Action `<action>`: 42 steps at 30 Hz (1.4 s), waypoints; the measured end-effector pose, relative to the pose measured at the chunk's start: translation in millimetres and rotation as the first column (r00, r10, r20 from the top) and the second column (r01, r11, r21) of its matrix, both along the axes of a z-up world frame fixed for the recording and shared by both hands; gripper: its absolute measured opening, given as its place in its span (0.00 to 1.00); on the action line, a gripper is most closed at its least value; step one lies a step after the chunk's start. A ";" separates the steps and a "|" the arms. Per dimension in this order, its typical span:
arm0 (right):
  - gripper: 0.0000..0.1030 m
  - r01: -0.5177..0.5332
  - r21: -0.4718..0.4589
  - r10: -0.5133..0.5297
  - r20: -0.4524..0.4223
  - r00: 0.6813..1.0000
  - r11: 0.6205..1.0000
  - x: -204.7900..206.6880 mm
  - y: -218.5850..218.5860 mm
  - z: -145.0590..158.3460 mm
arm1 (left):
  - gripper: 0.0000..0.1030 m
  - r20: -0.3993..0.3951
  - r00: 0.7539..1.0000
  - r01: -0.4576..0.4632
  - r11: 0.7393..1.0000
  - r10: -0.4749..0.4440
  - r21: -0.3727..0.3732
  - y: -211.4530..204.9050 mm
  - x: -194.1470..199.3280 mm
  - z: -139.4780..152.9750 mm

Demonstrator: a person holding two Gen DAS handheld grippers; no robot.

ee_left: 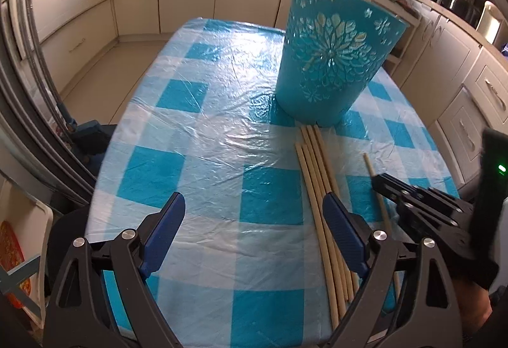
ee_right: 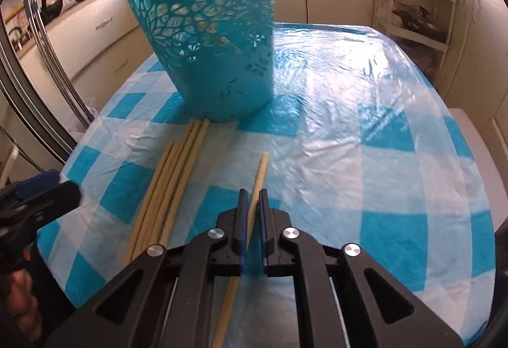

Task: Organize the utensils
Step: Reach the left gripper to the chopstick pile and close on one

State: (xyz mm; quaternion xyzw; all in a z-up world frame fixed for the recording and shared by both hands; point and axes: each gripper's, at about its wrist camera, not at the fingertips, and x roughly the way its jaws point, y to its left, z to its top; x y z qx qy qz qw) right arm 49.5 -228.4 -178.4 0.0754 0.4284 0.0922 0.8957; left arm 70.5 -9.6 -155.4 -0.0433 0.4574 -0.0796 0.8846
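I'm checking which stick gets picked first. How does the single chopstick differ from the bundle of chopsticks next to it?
The single chopstick lies apart and sits between the shut right gripper; the bundle lies untouched. The bundle's far ends reach the blue basket; the single chopstick stops short of it. The left gripper is open near the bundle, gripping nothing. Both are pale sticks lying flat on the checked tablecloth.

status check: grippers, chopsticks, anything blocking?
Right gripper shut on single chopstick, lying apart on the tablecloth. Left gripper open, empty, beside the chopstick bundle. Teal holder upright just beyond the bundle; nothing blocking.
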 end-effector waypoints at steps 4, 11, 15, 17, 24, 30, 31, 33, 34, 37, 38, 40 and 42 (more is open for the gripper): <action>0.07 0.002 0.039 -0.003 0.010 1.000 0.999 2.7 -3.2 -0.6 | 0.82 -0.036 0.999 -0.013 1.000 0.013 0.015 -10.3 15.1 -11.1; 0.07 -0.003 0.077 0.001 0.018 1.000 0.997 3.0 -7.1 -0.9 | 0.82 -0.068 0.998 -0.011 0.996 0.016 0.084 -29.5 31.5 -26.6; 0.07 -0.004 0.091 0.002 0.020 1.000 0.996 2.7 -9.8 -1.1 | 0.82 -0.070 0.997 -0.007 0.992 0.016 0.128 -35.9 35.5 -31.3; 0.07 -0.003 0.097 0.002 0.018 1.000 0.995 2.4 -11.2 -1.1 | 0.82 -0.069 0.997 -0.009 0.991 0.018 0.133 -35.4 37.0 -31.5; 0.07 -0.005 0.102 0.003 0.018 1.000 0.995 2.2 -12.7 -1.3 | 0.73 -0.049 0.999 0.022 0.984 -0.013 0.177 -37.1 43.5 -31.6; 0.07 -0.005 0.105 0.003 0.017 1.000 0.994 2.3 -12.8 -1.4 | 0.34 -0.028 0.988 0.157 0.974 -0.154 0.164 -48.9 46.7 -27.0; 0.07 -0.005 0.105 0.004 0.016 1.000 0.994 2.4 -12.4 -1.4 | 0.28 -0.027 0.984 0.180 0.970 -0.178 0.161 -51.1 46.9 -26.7; 0.07 -0.006 0.107 0.004 0.015 1.000 0.994 2.6 -13.0 -1.5 | 0.20 -0.023 0.965 0.262 0.953 -0.262 0.152 -56.1 48.2 -26.6; 0.07 -0.006 0.107 0.005 0.015 1.000 0.994 2.6 -13.0 -1.6 | 0.17 -0.023 0.953 0.301 0.942 -0.301 0.151 -57.4 49.3 -26.5; 0.07 -0.008 0.100 0.007 0.014 1.000 0.995 2.7 -12.5 -1.2 | 0.11 -0.047 0.918 0.397 0.909 -0.395 0.127 -56.8 55.8 -25.2; 0.07 -0.008 0.098 0.007 0.014 1.000 0.995 2.8 -12.2 -1.1 | 0.10 -0.056 0.909 0.417 0.900 -0.414 0.127 -57.1 57.7 -24.8; 0.07 -0.008 0.096 0.007 0.011 1.000 0.995 3.2 -11.9 -0.9 | 0.06 -0.076 0.884 0.467 0.876 -0.461 0.121 -55.3 61.3 -23.8; 0.07 -0.006 0.096 0.005 0.005 1.000 0.995 4.3 -11.9 -0.7 | 0.05 -0.089 0.867 0.498 0.858 -0.491 0.125 -54.1 62.9 -23.1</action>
